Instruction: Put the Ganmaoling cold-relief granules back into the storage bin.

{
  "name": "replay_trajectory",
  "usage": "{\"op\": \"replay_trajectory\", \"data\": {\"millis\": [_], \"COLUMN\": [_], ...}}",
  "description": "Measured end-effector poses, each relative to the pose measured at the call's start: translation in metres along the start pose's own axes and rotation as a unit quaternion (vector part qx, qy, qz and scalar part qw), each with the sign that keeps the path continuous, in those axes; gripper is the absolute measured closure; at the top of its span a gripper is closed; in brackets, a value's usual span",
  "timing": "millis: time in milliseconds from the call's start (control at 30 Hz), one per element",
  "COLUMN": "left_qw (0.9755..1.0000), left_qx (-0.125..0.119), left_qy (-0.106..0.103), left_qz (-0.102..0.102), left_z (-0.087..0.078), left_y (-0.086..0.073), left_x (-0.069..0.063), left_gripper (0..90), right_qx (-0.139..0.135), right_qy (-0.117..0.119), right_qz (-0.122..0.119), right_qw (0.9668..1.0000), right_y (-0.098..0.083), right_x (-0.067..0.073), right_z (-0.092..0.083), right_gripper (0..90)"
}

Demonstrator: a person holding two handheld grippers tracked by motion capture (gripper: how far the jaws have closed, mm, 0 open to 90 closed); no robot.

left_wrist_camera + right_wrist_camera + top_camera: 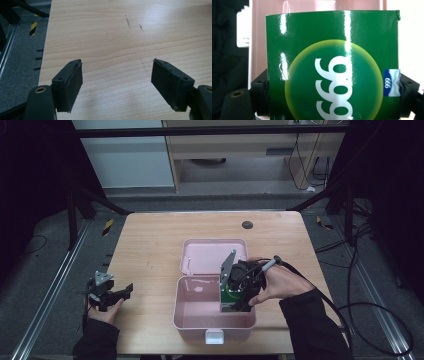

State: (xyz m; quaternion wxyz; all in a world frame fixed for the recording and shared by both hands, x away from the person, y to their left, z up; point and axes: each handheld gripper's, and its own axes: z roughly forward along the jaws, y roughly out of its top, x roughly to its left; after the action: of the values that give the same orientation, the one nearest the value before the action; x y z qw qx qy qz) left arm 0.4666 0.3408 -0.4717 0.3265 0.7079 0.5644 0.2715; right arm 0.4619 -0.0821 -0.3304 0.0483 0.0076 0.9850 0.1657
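An open pink box [186, 319] sits at the table's front middle, its lid [202, 254] laid back flat behind it. My right gripper [239, 306] points down into the box's right side, shut on a glossy green carton [229, 296]. In the right gripper view the green carton [332, 65] stands between the two black jaws, with a yellow-green disc and white "999" on its face. At the table's front left edge my left gripper [126, 291] lies low over the wood, held by a hand. The left gripper [117, 82] is open, bare tabletop between its pads [72, 82].
The wooden table [150, 245] has a small dark round grommet [247, 224] at its far side. A white latch [214, 336] sticks out of the box's front wall. A black cable [350, 320] trails off the right gripper over the table's right edge. Dark frame rails flank the table.
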Motion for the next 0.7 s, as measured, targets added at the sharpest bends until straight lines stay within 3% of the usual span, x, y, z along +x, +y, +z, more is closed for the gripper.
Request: {"op": "replay_trajectory", "data": {"millis": [700], "left_qw": [1.0000], "left_qx": [0.000], "left_qy": [0.000], "left_qz": [0.000], "left_z": [0.000], "left_y": [0.000], "left_x": [0.000], "left_gripper": [24.3], "right_qx": [0.020], "right_qy": [0.018], "right_qz": [0.011], "right_qw": [0.9996], "right_y": [-0.010], "right_x": [0.001], "right_z": [0.033], "right_gripper": [15.8]}}
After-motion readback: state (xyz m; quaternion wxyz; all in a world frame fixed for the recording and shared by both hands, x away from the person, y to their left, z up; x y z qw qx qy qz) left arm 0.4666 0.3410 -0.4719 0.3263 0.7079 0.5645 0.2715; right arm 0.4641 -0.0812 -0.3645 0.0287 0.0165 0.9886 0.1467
